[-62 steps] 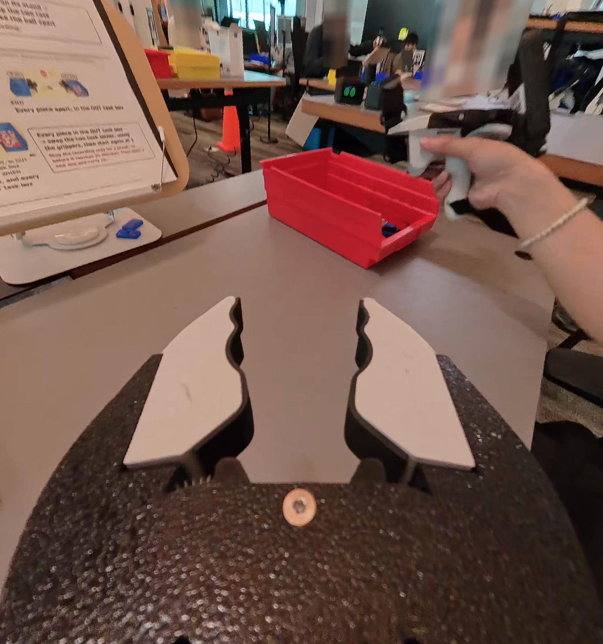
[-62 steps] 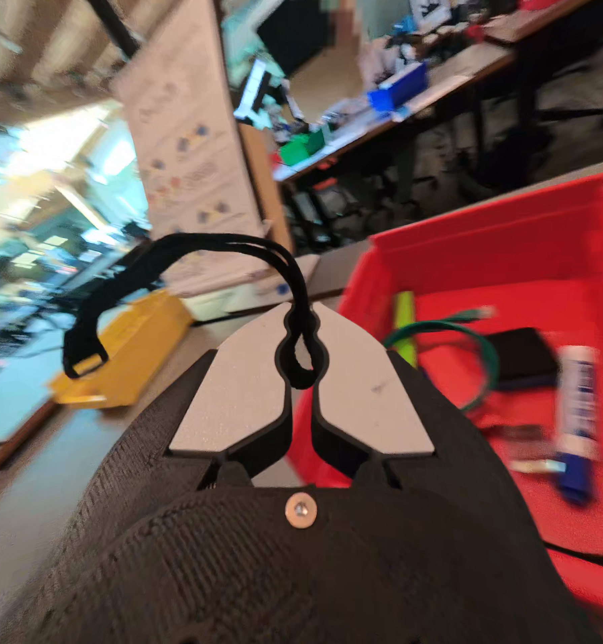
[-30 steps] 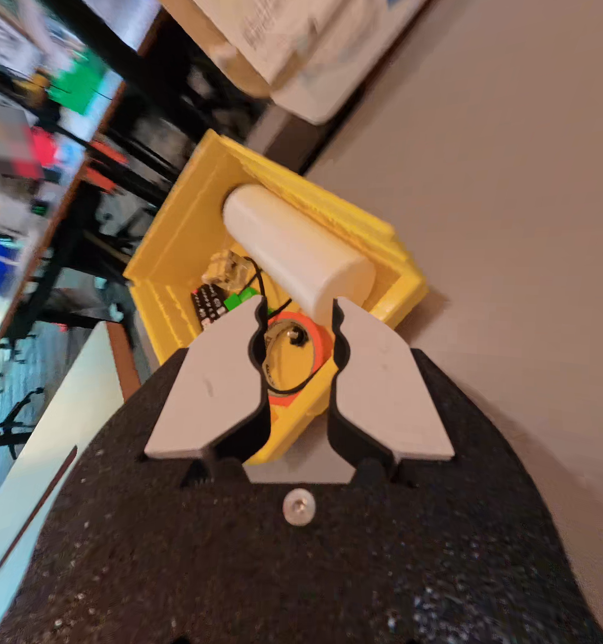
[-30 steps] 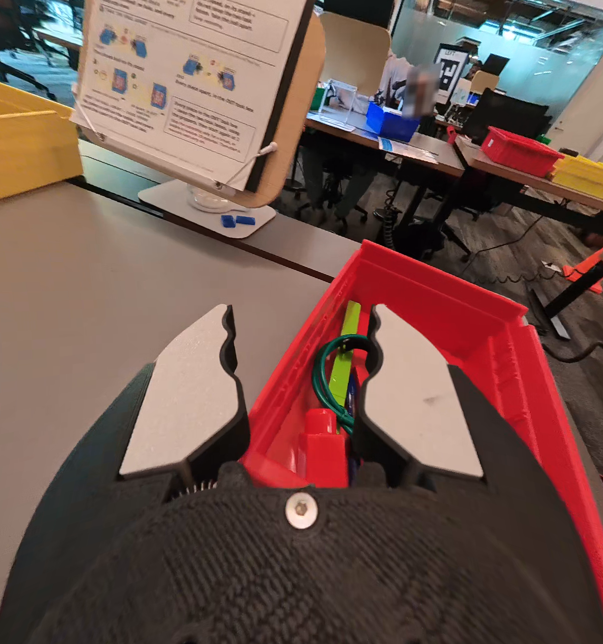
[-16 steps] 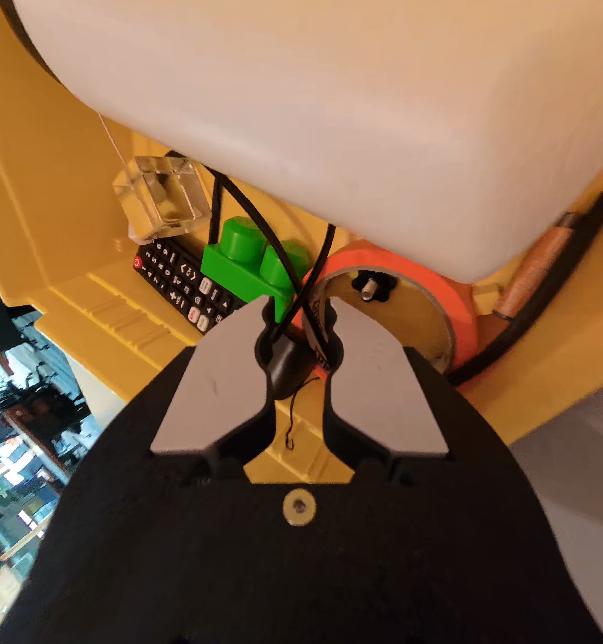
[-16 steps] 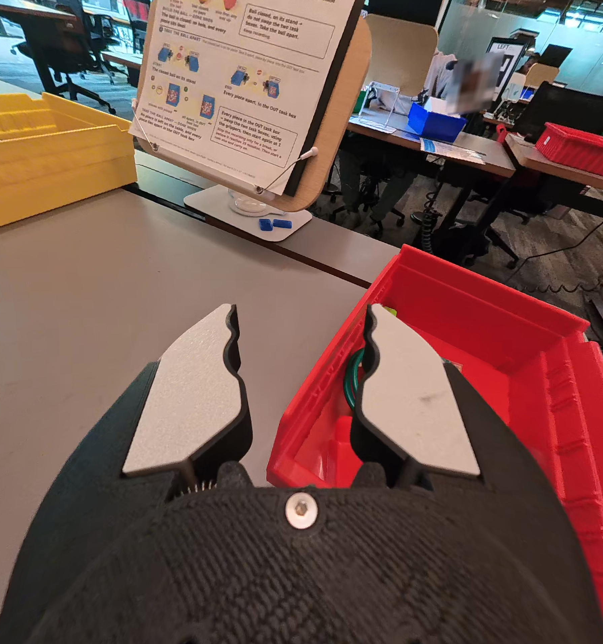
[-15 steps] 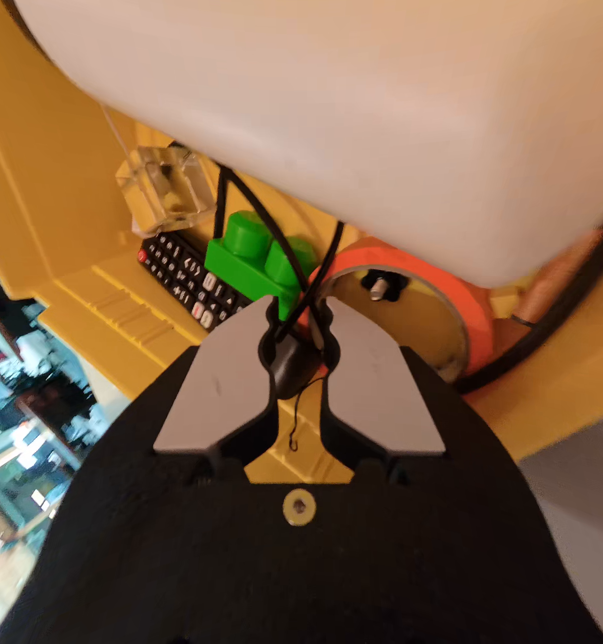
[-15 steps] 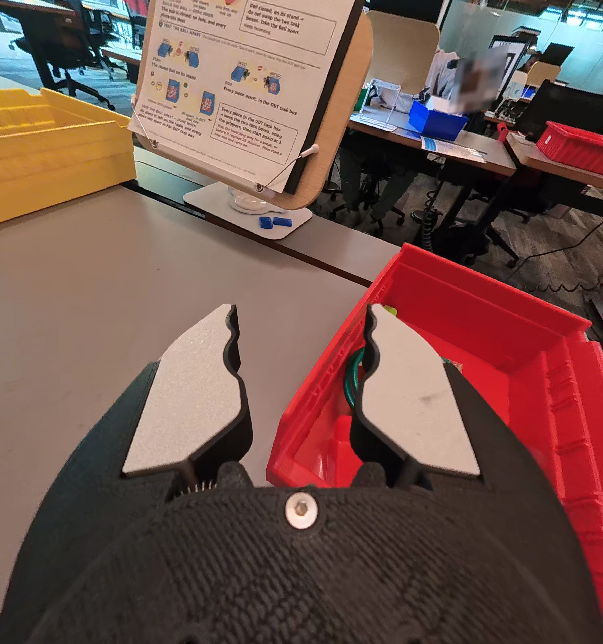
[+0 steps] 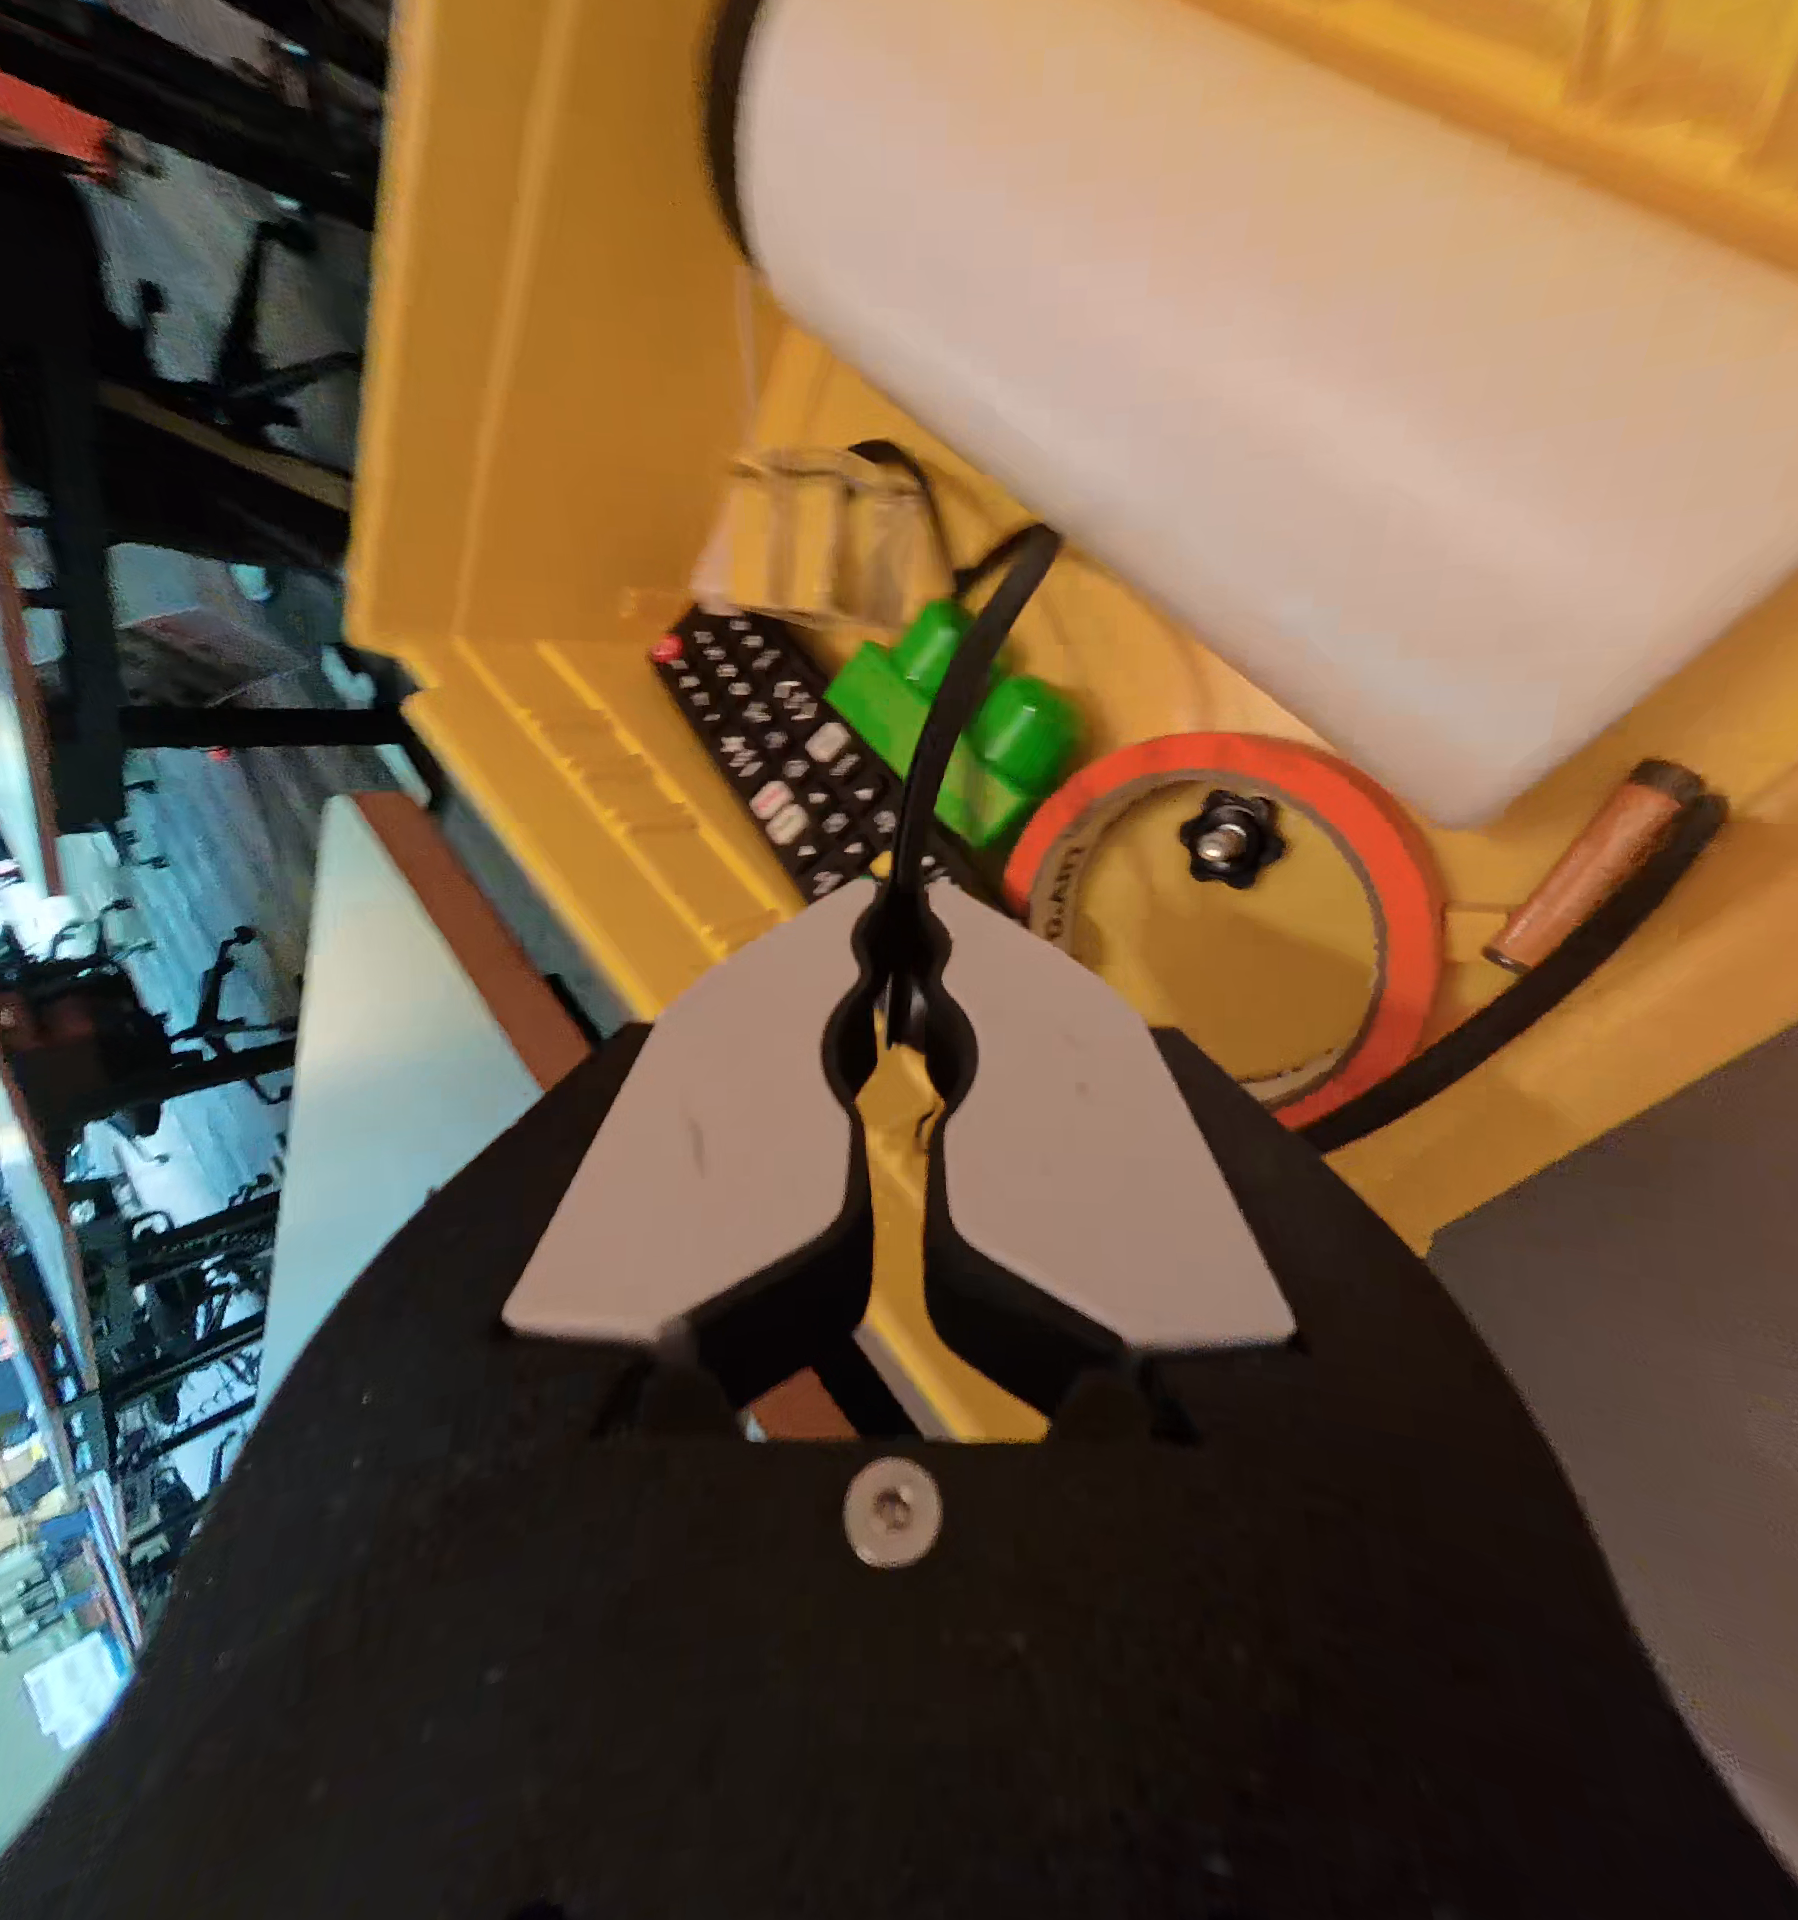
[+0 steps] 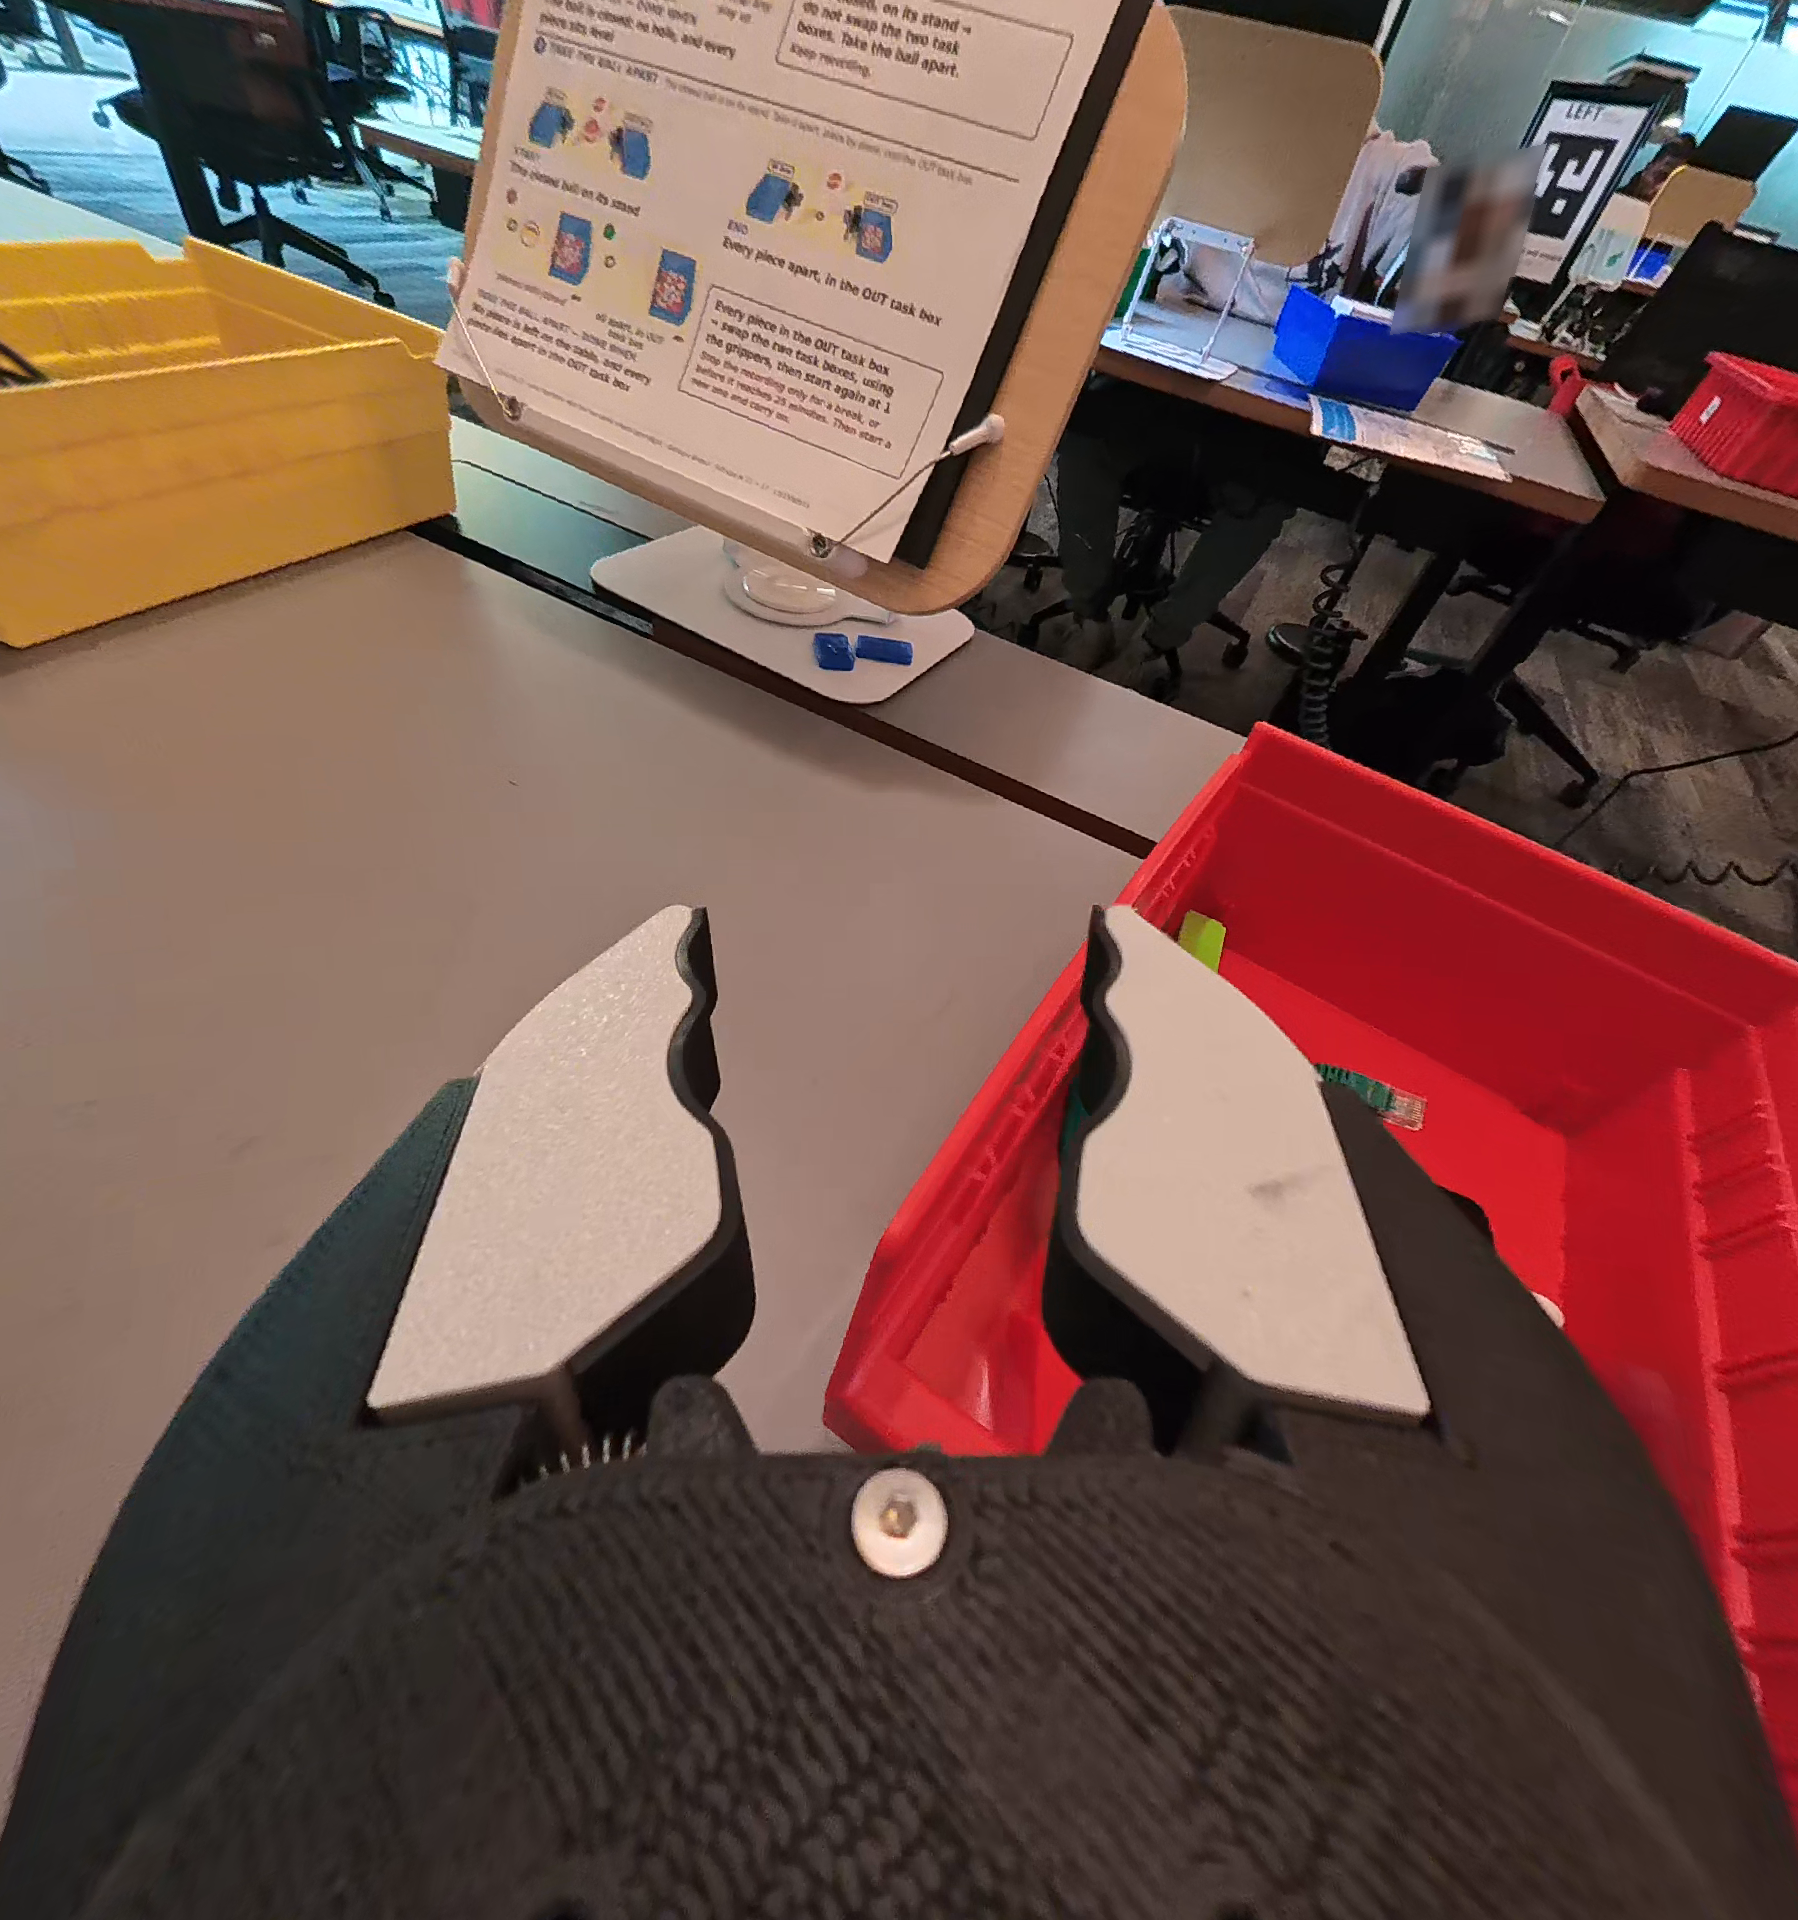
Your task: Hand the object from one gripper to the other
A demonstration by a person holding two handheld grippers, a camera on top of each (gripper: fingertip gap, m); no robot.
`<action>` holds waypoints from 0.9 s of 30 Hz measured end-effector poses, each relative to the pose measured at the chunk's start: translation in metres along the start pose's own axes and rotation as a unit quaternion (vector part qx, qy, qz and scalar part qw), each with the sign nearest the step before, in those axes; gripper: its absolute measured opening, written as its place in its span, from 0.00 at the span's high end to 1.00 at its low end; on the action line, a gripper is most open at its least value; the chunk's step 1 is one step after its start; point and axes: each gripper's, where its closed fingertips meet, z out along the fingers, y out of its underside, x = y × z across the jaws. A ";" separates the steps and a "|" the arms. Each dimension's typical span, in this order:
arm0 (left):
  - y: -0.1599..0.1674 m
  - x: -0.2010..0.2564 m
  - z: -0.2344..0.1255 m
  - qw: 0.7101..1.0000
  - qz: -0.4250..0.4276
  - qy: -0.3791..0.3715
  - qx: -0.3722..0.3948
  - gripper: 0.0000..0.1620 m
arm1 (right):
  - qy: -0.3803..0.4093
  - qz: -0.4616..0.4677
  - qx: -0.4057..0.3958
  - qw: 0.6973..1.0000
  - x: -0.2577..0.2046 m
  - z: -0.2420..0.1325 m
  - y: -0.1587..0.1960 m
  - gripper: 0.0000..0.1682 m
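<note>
In the left wrist view my left gripper [image 9: 900, 914] is shut on a thin black cord [image 9: 952, 707], held over the near edge of the yellow bin [image 9: 479, 416]. The cord runs up from the fingertips toward a clear plastic piece [image 9: 822, 540] and passes over a green brick [image 9: 1025, 738]. In the right wrist view my right gripper [image 10: 900, 935] is open and empty, low over the near left corner of the red bin [image 10: 1497, 935]. Neither gripper shows in the other's view.
The yellow bin also holds a large white cylinder [image 9: 1290, 364], a black remote [image 9: 770, 748], an orange tape roll [image 9: 1394, 831] and a copper-tipped black tube [image 9: 1591, 862]. In the right wrist view the yellow bin [image 10: 178, 468] is far left and a paper stand [image 10: 770, 260] stands behind the grey table [image 10: 355, 831]. Spacing between my two grippers at the tips: around 60 cm.
My left gripper went into the yellow bin, shut on the black cord and has drawn back a little with it. My right gripper let go of a black strap earlier and stays open by the red bin.
</note>
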 end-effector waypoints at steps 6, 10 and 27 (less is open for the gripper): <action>-0.017 -0.045 -0.062 0.993 -0.053 -0.092 0.054 0.98 | -0.015 0.012 0.021 1.000 -0.008 -0.005 -0.012 0.60; -0.032 -0.067 -0.114 0.984 -0.053 -0.151 0.084 0.98 | -0.032 0.007 0.040 0.999 -0.020 -0.010 -0.024 0.60; -0.117 -0.155 -0.385 0.874 -0.191 -0.298 0.333 0.98 | -0.078 0.001 0.087 0.993 -0.055 -0.024 -0.055 0.61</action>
